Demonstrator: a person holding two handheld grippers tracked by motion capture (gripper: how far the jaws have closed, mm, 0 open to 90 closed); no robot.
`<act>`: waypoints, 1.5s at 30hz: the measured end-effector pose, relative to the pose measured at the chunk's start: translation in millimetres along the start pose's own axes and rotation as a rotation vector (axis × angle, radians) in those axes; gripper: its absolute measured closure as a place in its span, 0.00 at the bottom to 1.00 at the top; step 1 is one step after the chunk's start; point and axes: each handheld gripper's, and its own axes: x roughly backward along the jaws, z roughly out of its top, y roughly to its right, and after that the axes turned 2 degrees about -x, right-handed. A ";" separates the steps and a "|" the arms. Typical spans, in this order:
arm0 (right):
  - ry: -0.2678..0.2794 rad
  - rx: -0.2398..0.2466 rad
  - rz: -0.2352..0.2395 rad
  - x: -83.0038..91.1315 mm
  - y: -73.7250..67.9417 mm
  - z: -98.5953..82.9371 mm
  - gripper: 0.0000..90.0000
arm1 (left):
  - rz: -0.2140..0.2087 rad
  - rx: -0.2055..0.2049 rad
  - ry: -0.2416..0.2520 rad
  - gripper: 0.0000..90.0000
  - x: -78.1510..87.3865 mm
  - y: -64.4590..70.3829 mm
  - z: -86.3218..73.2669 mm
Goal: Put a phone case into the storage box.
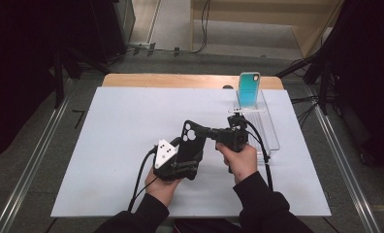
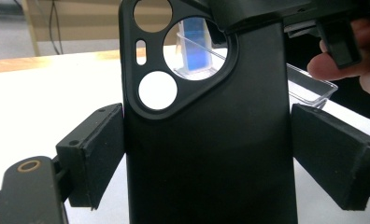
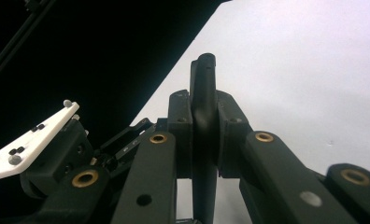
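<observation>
A black phone case [image 1: 191, 141] stands held above the middle of the white worktop [image 1: 112, 145], gripped from two sides at once; the left hand-held gripper [image 1: 183, 154] has it from below, its two black pads pressed flat against the case's long side edges, so the jaws are parted just as far as the case is wide and closed firmly on it; in the left gripper view the case [image 2: 211, 154] rises upright between the pads with its camera cut-out at 12 o'clock; the right hand-held gripper [image 1: 210, 132] comes in from 3 o'clock and pinches the case's upper corner by the cut-out; in the right gripper view its jaws are nearly together, clamped on the front and back faces of the case [image 3: 203, 121], which is seen edge-on; the two grippers are close together, the right one just above and beside the left.

Toward 1 o'clock from the case, near the far right edge of the worktop, a clear stand [image 1: 263, 126] carries a teal phone case [image 1: 249, 89] upright; it lies near the right gripper but apart from it; open white surface spreads from 7 to 11 o'clock, reaching the left and far edges; a bare strip also lies along the near edge at 6 o'clock, crossed by the person's sleeves.
</observation>
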 end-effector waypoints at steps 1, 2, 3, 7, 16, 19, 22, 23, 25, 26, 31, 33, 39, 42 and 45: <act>-0.001 0.004 -0.001 0.2 -0.9 0.3 0.86 | -0.006 0.005 -0.015 0.14 0.3 -0.1 1.5; -0.002 0.004 -0.002 0.4 -2.3 0.5 0.86 | -0.011 0.012 -0.023 0.14 0.5 0.0 2.7; -0.002 0.010 -0.004 0.6 -3.0 0.6 0.86 | -0.014 0.017 -0.026 0.14 0.7 0.1 3.6; 0.004 0.015 -0.011 4.2 -3.5 2.1 0.86 | -0.052 0.042 -0.062 0.12 0.5 -1.3 6.4; 0.024 0.101 -0.103 13.3 -4.2 5.1 0.86 | -0.101 0.098 -0.234 0.15 -0.9 -6.6 16.2; 0.014 0.136 -0.127 12.6 -5.0 4.3 0.86 | -0.145 0.128 -0.269 0.15 -0.3 -9.0 18.4; 0.006 0.172 -0.136 11.3 -6.5 3.1 0.86 | -0.164 0.123 -0.305 0.15 -0.4 -10.4 21.0; 0.000 0.189 -0.142 11.2 -7.4 2.8 0.86 | -0.168 0.122 -0.322 0.15 -0.3 -11.4 22.2; -0.005 0.222 -0.144 11.1 -7.9 2.3 0.86 | -0.161 0.116 -0.338 0.15 0.4 -13.4 24.4; -0.008 0.239 -0.152 11.5 -8.2 2.1 0.86 | -0.174 0.113 -0.338 0.15 1.5 -14.7 25.6; -0.023 0.282 -0.123 15.4 -5.5 2.6 0.86 | -0.207 0.079 -0.366 0.17 6.0 -19.1 33.4; -0.027 0.299 -0.106 18.0 -5.4 3.5 0.86 | -0.226 0.067 -0.395 0.17 6.6 -21.7 35.9; -0.035 0.356 -0.082 24.5 -8.7 7.0 0.86 | -0.296 0.102 -0.417 0.18 9.0 -33.4 40.7; -0.054 0.375 -0.055 26.7 -7.6 8.7 0.86 | -0.321 0.088 -0.433 0.19 10.4 -36.9 42.4; -0.066 0.376 -0.029 28.0 -7.1 9.8 0.86 | -0.336 0.095 -0.432 0.19 11.6 -41.8 45.3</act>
